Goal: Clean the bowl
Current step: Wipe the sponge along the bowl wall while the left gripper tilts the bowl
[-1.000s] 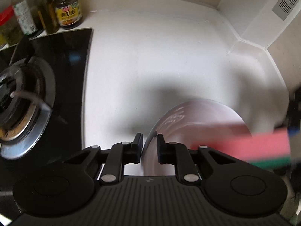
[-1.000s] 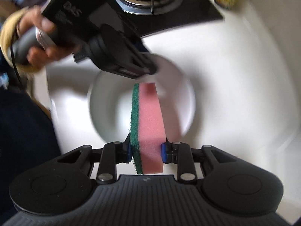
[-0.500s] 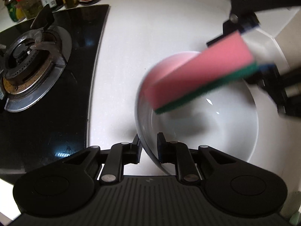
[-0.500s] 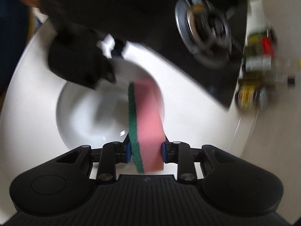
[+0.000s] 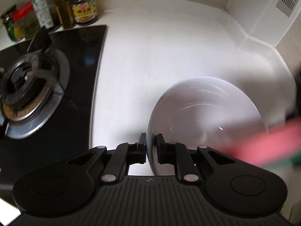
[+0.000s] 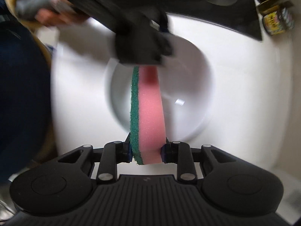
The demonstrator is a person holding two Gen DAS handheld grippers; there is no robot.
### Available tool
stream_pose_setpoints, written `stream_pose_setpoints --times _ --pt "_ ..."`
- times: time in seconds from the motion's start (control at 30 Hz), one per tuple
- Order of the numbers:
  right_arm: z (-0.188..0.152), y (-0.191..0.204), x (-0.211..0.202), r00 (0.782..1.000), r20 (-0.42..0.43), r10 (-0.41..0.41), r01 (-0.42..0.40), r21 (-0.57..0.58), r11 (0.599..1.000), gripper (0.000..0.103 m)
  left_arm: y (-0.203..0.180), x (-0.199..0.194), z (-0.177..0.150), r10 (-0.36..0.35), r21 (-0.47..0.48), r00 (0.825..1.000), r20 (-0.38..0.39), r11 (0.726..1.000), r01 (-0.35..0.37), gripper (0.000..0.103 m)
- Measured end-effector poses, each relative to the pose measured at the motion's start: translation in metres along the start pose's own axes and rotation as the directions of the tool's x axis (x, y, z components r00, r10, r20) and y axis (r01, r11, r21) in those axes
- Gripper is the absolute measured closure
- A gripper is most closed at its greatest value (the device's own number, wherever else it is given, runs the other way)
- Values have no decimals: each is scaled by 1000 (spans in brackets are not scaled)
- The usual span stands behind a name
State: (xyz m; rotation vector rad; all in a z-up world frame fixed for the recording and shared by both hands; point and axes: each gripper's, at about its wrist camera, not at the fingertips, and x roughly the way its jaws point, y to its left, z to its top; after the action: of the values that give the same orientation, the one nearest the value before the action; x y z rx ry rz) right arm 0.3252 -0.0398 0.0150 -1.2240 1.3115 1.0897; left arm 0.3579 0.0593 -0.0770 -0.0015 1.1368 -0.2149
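A white bowl sits on the white counter. My left gripper is shut on the bowl's near rim, one finger inside and one outside. My right gripper is shut on a pink sponge with a green scouring side, which reaches into the bowl. In the left wrist view the sponge shows blurred at the bowl's right edge. In the right wrist view the left gripper shows blurred at the bowl's far rim, held by a hand.
A black gas hob with a burner lies left of the bowl. Several jars and bottles stand behind it by the wall. A white tiled corner with vents is at the back right.
The sponge swept from across the bowl's middle to its right edge in the left wrist view. The bowl shifted with the left gripper, which kept its hold on the rim.
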Motion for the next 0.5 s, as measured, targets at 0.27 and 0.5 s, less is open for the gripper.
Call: stream_pose_setpoints --times 0.27,0.5 --pt "-35 -30 -10 995 103 21 -38 161 986 79 10 -1 13 -105 -30 994 -34 994 104 93" --pt "-18 -34 -15 970 95 -225 234 -105 967 79 20 -24 -7 -122 -127 992 -41 985 116 93"
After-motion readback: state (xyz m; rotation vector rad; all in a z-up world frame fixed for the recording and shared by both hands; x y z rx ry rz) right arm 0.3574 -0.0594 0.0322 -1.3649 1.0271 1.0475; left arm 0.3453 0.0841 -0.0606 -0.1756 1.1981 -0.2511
